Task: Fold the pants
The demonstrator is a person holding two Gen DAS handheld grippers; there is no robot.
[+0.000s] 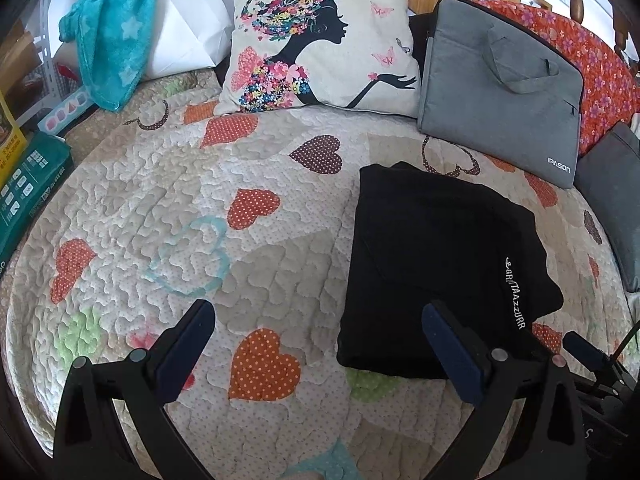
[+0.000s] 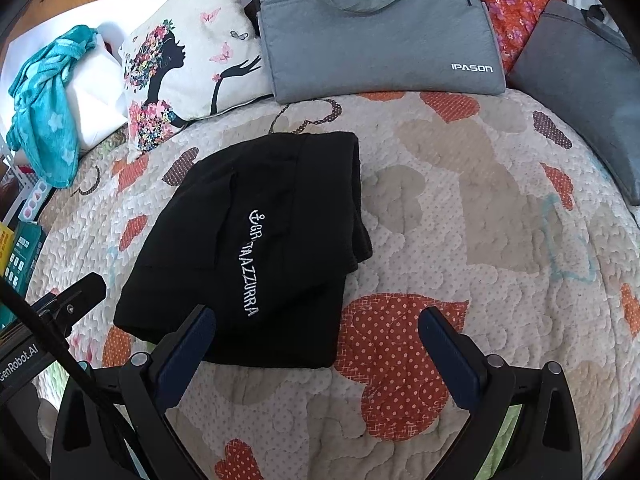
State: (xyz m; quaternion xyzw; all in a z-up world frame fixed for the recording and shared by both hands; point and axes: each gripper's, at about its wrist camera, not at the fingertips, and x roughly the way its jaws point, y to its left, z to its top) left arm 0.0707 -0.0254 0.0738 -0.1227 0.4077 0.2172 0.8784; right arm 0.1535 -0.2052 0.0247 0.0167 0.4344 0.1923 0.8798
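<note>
Black pants [image 1: 440, 264] lie folded into a compact rectangle on the heart-patterned quilt [image 1: 200, 208], white lettering along one side. In the left wrist view they sit right of centre, and my left gripper [image 1: 320, 344] hovers open just short of their near left corner, with nothing between its fingers. In the right wrist view the pants [image 2: 256, 240] lie left of centre, white lettering facing up. My right gripper [image 2: 316, 344] is open above the quilt [image 2: 460, 200] at the pants' near right corner, holding nothing. The left gripper's body shows at the left edge there.
At the back of the bed lean a printed cushion [image 1: 320, 40], a grey laptop bag [image 1: 500, 92] and a second dark grey bag [image 1: 612, 200]. A teal towel [image 1: 116, 28] drapes over a white box. Boxes [image 1: 28, 184] stand off the left edge.
</note>
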